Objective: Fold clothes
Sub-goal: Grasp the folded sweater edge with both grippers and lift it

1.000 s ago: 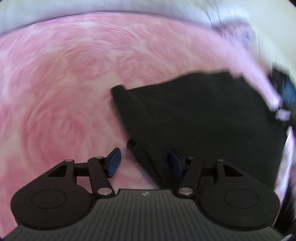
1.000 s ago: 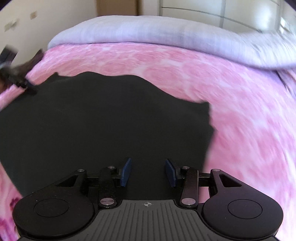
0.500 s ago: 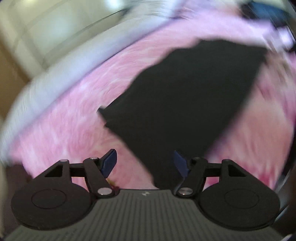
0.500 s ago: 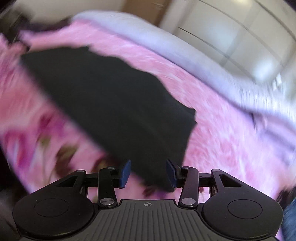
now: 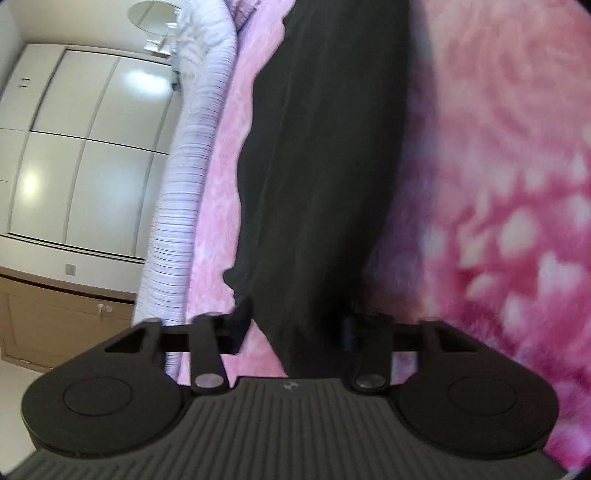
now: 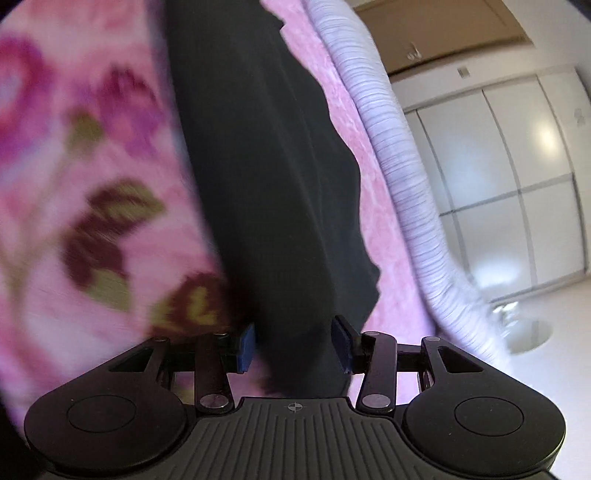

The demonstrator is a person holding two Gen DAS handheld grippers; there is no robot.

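Observation:
A black garment (image 5: 325,155) lies flat on a pink flowered blanket (image 5: 498,166). Both wrist views are rolled a quarter turn, so the cloth runs as a long dark strip up the frame. My left gripper (image 5: 293,328) stands open at one end of the garment, and the cloth's end lies between its blue pads. The same black garment (image 6: 266,166) fills the middle of the right wrist view, where my right gripper (image 6: 293,343) is open with the other end of the cloth between its fingers. Neither pair of pads presses the fabric.
A lilac striped duvet roll (image 5: 192,166) edges the blanket (image 6: 92,184), and the same roll (image 6: 399,166) shows in the right wrist view. White wardrobe doors (image 5: 81,147) and a wooden cabinet (image 5: 55,317) stand beyond the bed. A round glass table (image 5: 155,14) is near the wardrobe.
Both grippers have rolled sideways and dropped to opposite ends of the black garment, which now lies between their open fingers. The views swung from above the cloth to along it.

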